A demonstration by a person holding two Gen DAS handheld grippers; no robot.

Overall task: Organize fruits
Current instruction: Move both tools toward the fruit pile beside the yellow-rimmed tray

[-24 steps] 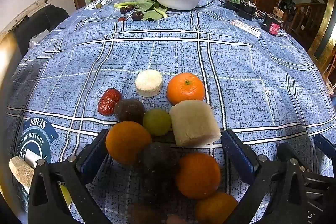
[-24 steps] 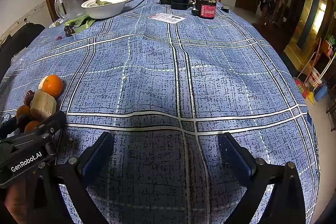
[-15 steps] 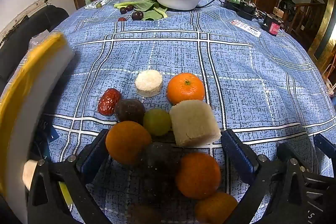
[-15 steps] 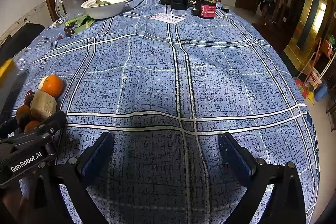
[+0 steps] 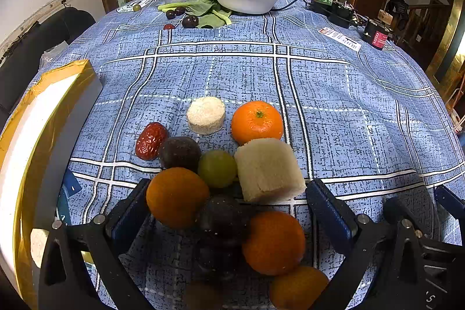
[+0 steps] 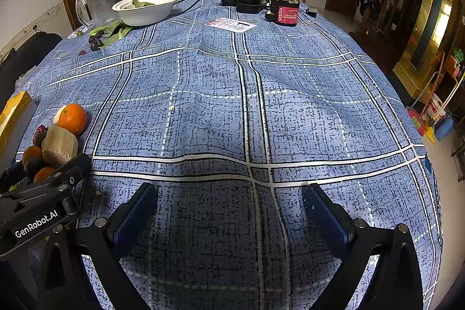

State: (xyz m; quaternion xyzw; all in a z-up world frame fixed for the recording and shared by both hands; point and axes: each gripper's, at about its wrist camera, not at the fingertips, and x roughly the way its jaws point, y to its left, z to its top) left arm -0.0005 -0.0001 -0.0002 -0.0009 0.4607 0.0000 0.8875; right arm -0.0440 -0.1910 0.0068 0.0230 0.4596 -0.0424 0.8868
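Red date (image 5: 151,140) (long axis tilted, upper-right to lower-left)

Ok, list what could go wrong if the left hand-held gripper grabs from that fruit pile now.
1. The fruits are packed touching: closing the open left hand-held gripper on the dark plum would likely also catch the orange beside it.
2. Nudged round fruit such as the green grape could roll across the tablecloth.
3. The yellow-rimmed tray sits close on the left, so a wide swing might bump it.
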